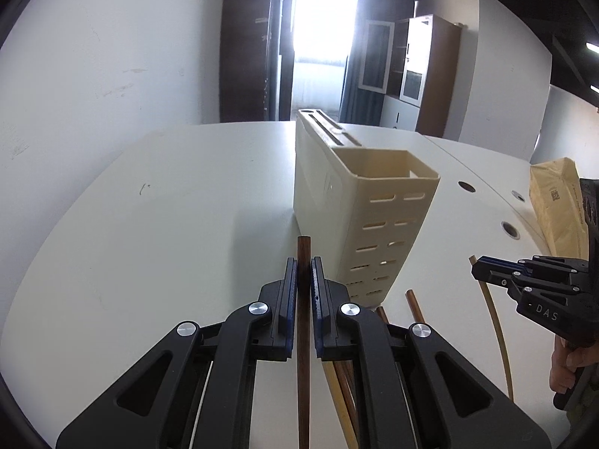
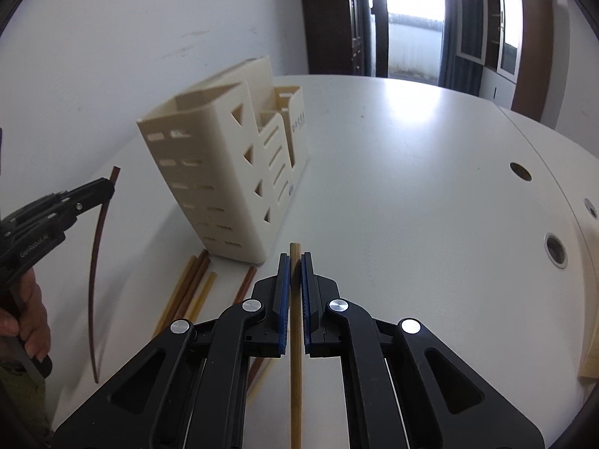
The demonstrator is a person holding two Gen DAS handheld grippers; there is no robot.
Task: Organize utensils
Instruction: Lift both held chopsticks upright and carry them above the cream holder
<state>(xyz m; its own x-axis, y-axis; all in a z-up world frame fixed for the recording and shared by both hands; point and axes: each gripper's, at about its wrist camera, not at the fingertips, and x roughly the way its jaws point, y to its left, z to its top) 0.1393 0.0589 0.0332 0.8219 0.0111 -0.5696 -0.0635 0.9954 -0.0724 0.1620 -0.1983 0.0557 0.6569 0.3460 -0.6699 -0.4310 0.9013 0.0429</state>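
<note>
Dark round chopstick point(image 1: 303, 336) pinched in left tool point(image 1: 303, 262); right tool point(image 2: 294, 258) grips pale chopstick point(image 2: 295, 374).

Matt cream plastic holder point(image 1: 359, 202), smooth white table point(image 1: 168, 224), and grained wooden chopsticks point(image 2: 187, 284).

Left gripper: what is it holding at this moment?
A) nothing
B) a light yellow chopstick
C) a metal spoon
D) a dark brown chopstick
D: the left gripper is closed on a dark brown chopstick, while the right gripper holds the lighter tan chopstick.
</note>
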